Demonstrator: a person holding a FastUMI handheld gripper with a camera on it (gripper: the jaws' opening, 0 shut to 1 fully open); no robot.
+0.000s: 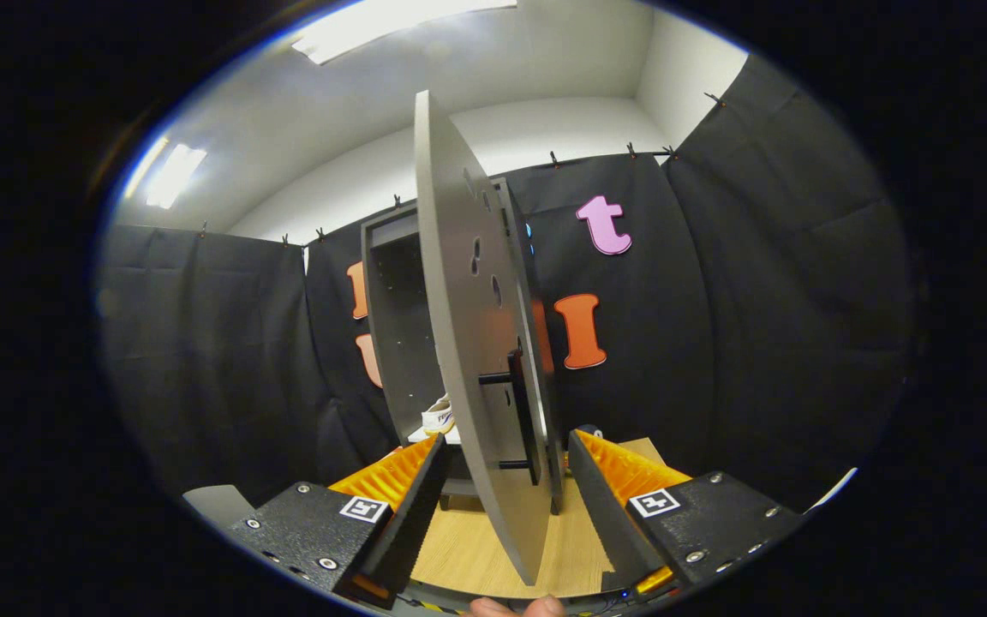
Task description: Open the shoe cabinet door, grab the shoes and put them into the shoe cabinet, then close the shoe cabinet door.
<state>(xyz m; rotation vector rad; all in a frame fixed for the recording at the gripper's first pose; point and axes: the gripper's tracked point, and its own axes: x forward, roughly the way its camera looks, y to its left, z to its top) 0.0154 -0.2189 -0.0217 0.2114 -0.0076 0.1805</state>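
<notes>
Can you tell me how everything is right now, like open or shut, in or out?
Tall grey shoe cabinet: upright, open at the front.
Grey cabinet door with black bar handle: swung wide open, edge toward the gripper, standing between the fingers.
White canvas shoe: inside the cabinet, on the bottom shelf.
Gripper: open, fingers either side of the door, not pressing it.
Ceiling lights: on.
</notes>
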